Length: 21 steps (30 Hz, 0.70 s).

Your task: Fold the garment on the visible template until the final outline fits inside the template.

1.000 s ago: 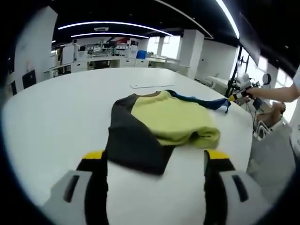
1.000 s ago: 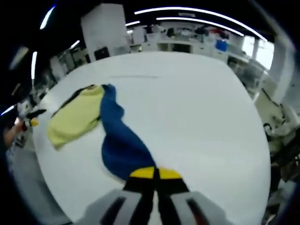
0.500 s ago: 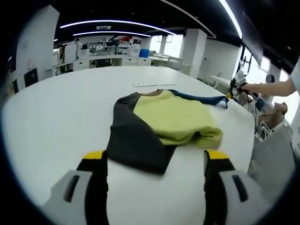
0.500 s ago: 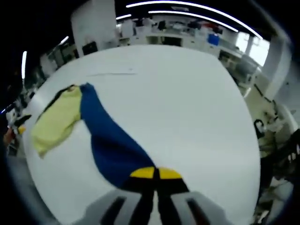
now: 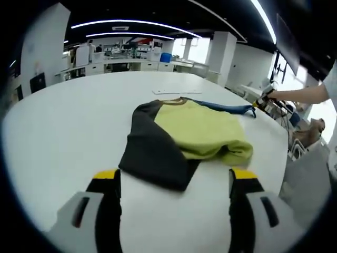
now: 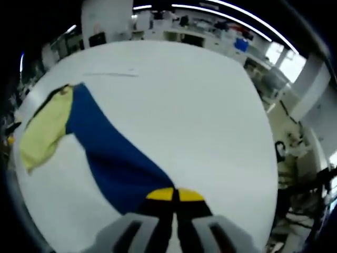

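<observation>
Garment point(image 5: 184, 137) lies mid-desk point(image 5: 68, 121); your right gripper point(image 6: 174, 196) clamps its blue sleeve point(image 6: 113, 161), your left gripper point(image 5: 171, 182) hangs open near the dark sleeve point(image 5: 152, 155). Pull further and the body drags toward the desk's edge.

A white table point(image 5: 63, 126) stands before distant desks point(image 5: 126, 63) and a pillar point(image 5: 220, 58).

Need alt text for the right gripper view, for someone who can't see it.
The right gripper, jaws closed, pinches the end of a blue sleeve stretched taut across a white table. The sleeve runs back to the garment's yellow-green body at the left.
</observation>
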### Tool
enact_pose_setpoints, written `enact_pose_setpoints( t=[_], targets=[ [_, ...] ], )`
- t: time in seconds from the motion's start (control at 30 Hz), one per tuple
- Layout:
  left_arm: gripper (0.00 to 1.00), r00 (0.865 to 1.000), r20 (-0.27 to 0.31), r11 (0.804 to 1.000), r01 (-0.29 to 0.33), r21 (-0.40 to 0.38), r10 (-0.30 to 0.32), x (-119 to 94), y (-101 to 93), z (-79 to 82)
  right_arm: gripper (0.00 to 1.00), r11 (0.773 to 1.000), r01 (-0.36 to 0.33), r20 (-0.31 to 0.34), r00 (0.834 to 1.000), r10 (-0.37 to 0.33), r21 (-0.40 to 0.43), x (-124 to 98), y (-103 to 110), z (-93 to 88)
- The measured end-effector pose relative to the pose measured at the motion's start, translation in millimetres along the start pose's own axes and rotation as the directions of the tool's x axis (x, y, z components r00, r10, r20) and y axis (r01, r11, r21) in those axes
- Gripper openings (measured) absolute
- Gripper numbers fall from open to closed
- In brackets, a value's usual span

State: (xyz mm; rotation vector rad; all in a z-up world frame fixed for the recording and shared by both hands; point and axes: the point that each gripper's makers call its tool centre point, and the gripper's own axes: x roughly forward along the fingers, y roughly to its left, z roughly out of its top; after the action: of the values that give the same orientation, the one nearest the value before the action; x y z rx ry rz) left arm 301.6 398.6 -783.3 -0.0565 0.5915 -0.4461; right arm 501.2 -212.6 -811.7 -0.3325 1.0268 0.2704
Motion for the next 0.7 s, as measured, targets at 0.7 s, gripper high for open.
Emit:
enact_pose_setpoints(
  t=[0.7],
  targets=[
    [0.81, 1.0, -0.004, 1.0, -0.015, -0.023, 0.015, 3, 0.1, -2.5, 0.0, 0.996, 0.083, -0.013, 0.996, -0.084, -0.016, 25, -19, 9.4]
  ],
)
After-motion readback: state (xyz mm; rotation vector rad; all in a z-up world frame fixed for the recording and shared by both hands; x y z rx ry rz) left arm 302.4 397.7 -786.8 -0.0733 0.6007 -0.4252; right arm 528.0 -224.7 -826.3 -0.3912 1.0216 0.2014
